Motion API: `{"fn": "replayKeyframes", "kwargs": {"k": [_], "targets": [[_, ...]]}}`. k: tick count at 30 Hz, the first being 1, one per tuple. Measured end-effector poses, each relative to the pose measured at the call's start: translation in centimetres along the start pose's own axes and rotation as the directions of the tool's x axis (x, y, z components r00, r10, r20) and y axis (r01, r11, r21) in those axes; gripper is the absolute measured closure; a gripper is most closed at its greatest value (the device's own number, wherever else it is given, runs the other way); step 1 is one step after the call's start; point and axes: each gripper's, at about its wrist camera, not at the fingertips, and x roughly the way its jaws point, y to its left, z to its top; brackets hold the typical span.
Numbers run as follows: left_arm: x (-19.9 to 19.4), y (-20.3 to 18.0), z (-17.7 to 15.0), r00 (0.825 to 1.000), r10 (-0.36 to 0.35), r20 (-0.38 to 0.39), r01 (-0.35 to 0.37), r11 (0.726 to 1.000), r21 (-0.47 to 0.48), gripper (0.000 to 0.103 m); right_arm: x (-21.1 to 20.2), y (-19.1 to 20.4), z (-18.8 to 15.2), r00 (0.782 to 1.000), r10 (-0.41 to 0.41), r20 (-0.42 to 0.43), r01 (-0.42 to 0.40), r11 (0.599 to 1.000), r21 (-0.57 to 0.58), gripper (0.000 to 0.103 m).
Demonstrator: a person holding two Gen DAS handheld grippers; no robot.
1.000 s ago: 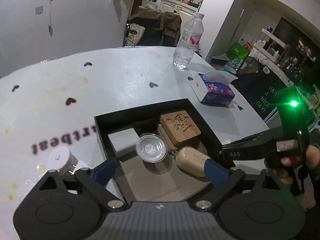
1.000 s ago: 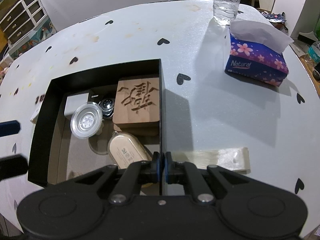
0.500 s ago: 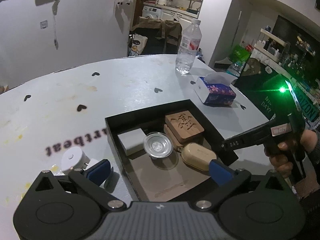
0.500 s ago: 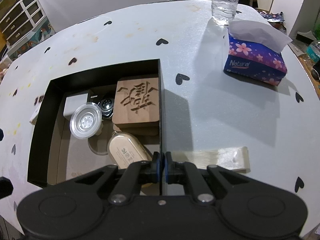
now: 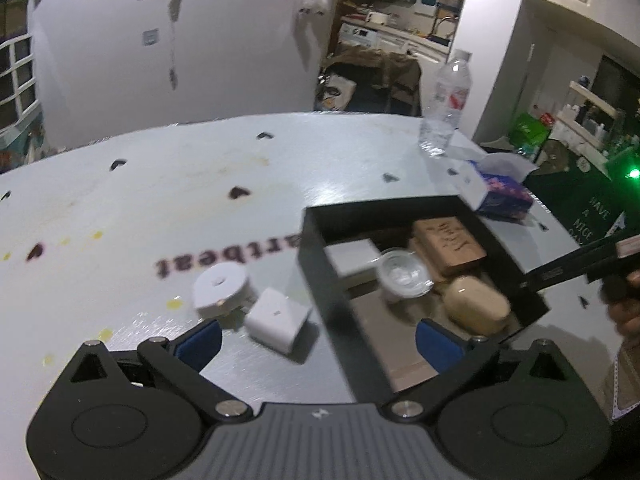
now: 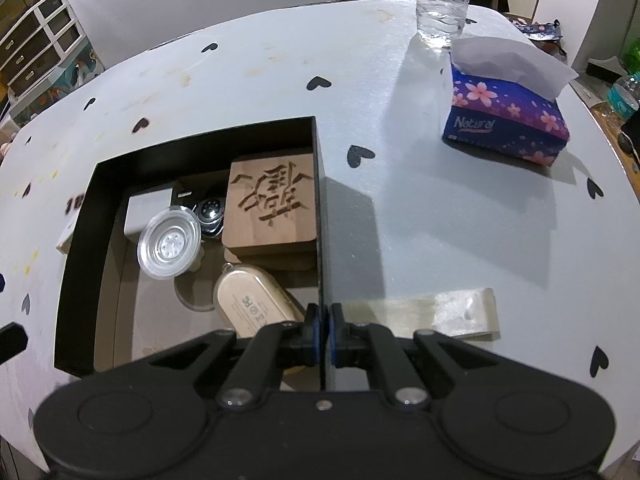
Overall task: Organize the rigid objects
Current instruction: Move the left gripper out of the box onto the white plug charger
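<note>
Pale heart-dotted table (image 6: 420, 208); black box (image 6: 76, 280), tissue box (image 6: 508, 120), bottle (image 6: 442, 8).

The left gripper (image 5: 318, 336) is wide open at the bottom of the frame. Between its blue fingers (image 5: 200, 342) lies a white block (image 5: 277, 325), beside a white round thing (image 5: 221, 289). The black box (image 5: 320, 264) sits at the right.

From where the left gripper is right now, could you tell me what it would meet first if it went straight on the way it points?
Probably the white square block on the table, lying between the open left gripper fingers just outside the black box. Blur leaves the depth uncertain; the box's wall runs close alongside.
</note>
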Motion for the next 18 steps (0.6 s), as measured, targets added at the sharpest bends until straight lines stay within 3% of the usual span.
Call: {"fn": "replayKeyframes", "kwargs": {"k": [3,7,9,18], "targets": [[0.7,1.2,-0.4,1.000,0.015,-0.012,-0.015,1.000,0.023,0.014,0.0,0.0,0.0,1.000,-0.001,-0.001,0.001,1.000,0.001,0.098],[2.2,2.3,-0.6,0.999,0.003,-0.052,0.002,0.996,0.094,0.036,0.1,0.0,0.0,1.000,-0.003,-0.004,0.003,1.000,0.004,0.098],[3.0,2.5,-0.6,0.997,-0.011,-0.071,0.020,0.991,0.131,0.041,0.1,0.0,0.0,1.000,-0.005,-0.005,0.005,1.000,0.007,0.098],[6.9,2.6,0.9,0.990,-0.059,-0.128,0.091,0.960,0.265,0.041,0.3,-0.1,0.0,1.000,-0.008,-0.006,0.008,1.000,0.030,0.098]]}}
